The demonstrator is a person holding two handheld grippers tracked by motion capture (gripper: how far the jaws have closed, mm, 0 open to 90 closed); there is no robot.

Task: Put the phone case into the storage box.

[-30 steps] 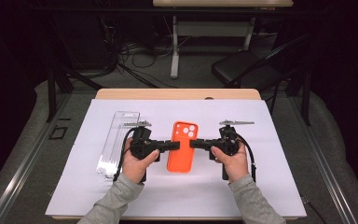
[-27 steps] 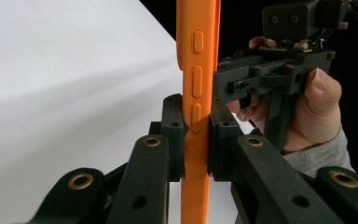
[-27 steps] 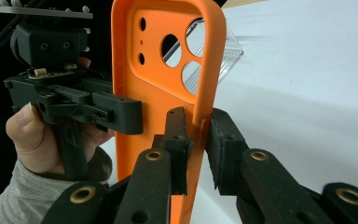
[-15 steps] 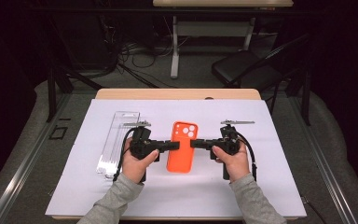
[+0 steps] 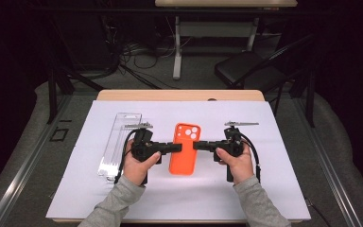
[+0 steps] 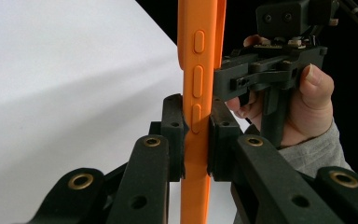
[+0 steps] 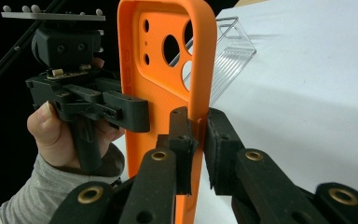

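High view first, from left to right: a clear plastic box [image 5: 119, 144] lies lengthwise on the white surface [image 5: 274, 189], just beside my left gripper [image 5: 177, 147]. Then comes the orange phone case [image 5: 185, 148], held between my two grippers near the middle of the surface, its camera cutouts at the far end. My right gripper [image 5: 197, 145] meets it from the other side, and my right hand [image 5: 237, 161] wraps the handle behind it.

Left gripper view shows the case's edge [image 6: 196, 93] running straight up between my jaws, with its row of moulded side buttons facing the camera. My jaws are closed almost fully, pressing the thin edge from both sides, so my left gripper [image 6: 196, 135] has a firm hold on the case. Beyond it my right gripper [image 6: 223, 91] shows with the fingers [image 6: 314, 100] around its grip.

Right gripper view gives what the others lack: the inside of the case [image 7: 168, 93], hollow, with the round camera holes open and the clear plastic box [image 7: 223, 60] visible through and past them. My jaws here are likewise nearly closed, pinching the case's side wall, so my right gripper [image 7: 196, 140] holds it too. My left gripper [image 7: 140, 114] grips the opposite edge, my left hand [image 7: 51, 130] beneath it.
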